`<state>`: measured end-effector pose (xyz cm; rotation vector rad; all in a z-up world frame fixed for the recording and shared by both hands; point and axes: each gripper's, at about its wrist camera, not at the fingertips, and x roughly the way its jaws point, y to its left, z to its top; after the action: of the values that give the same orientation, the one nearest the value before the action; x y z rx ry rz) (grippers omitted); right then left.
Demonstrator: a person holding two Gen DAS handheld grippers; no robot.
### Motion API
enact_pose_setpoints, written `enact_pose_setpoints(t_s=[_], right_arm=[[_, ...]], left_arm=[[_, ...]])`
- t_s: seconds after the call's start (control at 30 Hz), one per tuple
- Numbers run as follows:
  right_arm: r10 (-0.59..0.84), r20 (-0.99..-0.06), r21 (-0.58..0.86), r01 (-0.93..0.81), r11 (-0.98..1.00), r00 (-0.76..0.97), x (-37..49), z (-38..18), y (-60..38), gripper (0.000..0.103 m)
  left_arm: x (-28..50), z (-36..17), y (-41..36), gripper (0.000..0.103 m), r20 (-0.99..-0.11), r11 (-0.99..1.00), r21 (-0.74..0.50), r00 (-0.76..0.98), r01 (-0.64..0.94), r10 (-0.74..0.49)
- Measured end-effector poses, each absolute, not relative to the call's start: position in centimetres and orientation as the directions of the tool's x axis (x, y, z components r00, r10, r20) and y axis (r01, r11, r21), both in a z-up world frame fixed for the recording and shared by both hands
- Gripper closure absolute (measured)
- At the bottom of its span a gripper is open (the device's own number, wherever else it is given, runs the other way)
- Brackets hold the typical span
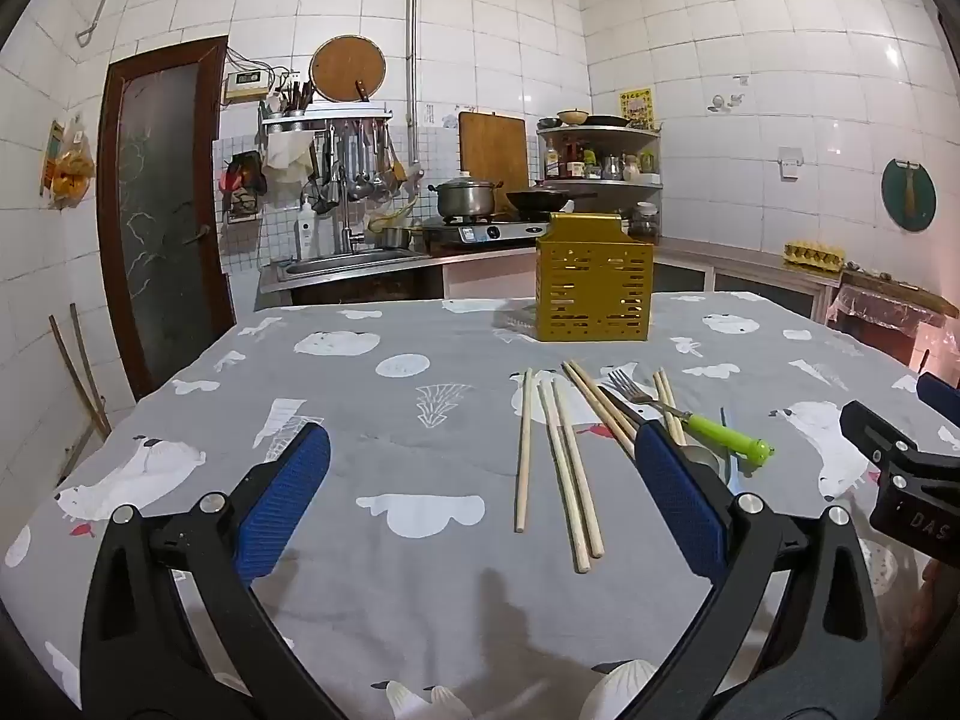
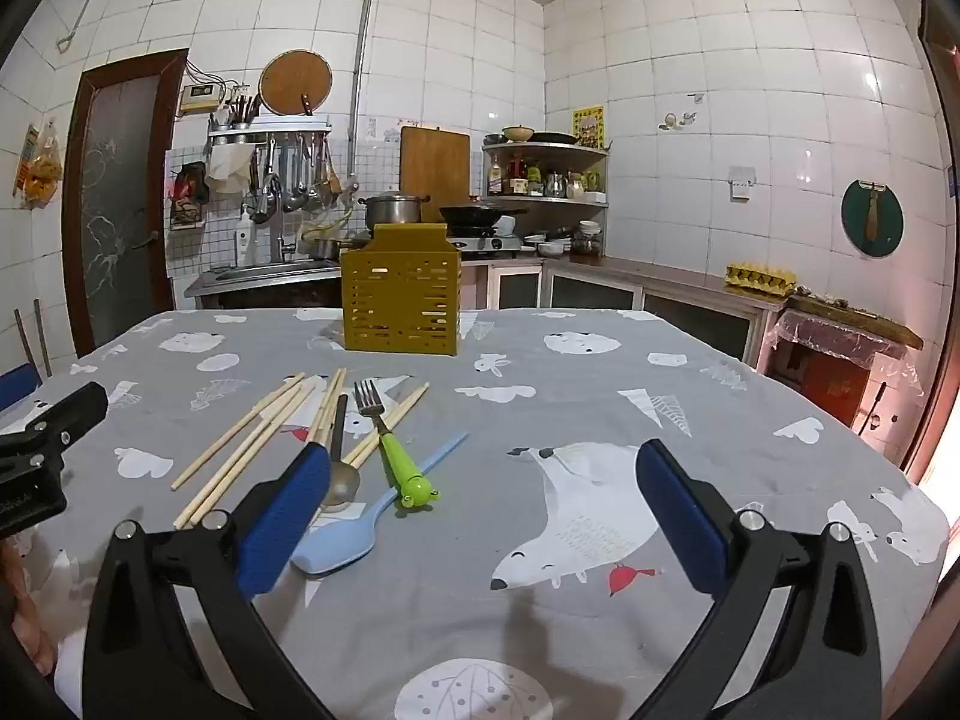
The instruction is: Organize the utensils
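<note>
A yellow slotted utensil holder (image 1: 594, 279) (image 2: 401, 294) stands upright at the far side of the table. Several wooden chopsticks (image 1: 567, 468) (image 2: 252, 444) lie loose in front of it. Among them lie a fork with a green handle (image 1: 690, 417) (image 2: 390, 438), a metal spoon (image 2: 339, 480) and a light blue spoon (image 2: 360, 525). My left gripper (image 1: 480, 480) is open and empty above the cloth, with the chopsticks between its fingers. My right gripper (image 2: 480, 498) is open and empty, to the right of the utensils.
The table carries a grey tablecloth (image 1: 390, 420) (image 2: 600, 396) with white animal prints. Behind it are a sink and stove counter (image 1: 420, 246) with pots, a dark door (image 1: 162, 210) at the left, and a low cabinet (image 2: 690, 294) at the right.
</note>
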<state>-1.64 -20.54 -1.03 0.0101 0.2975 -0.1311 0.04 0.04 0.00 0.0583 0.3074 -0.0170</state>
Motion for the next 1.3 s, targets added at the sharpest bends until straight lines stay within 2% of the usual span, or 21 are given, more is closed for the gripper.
enact_pose_setpoints(t_s=[0.33, 1.3], right_arm=[[-0.133, -0.289, -0.009, 0.136, 0.991, 0.948, -1.7, -0.9, -20.8, 0.004], [-0.149, -0.279, 0.001, 0.155, 0.988, 0.949, -2.2, -0.8, -20.8, 0.004]], left_arm=[[0.1, -0.6, 1.4, 0.005, -0.313, 0.999, 0.015, 0.949, 0.031, -0.025], [0.2, 0.0, 0.6, 0.005, -0.317, 0.999, 0.024, 0.948, 0.027, -0.018]])
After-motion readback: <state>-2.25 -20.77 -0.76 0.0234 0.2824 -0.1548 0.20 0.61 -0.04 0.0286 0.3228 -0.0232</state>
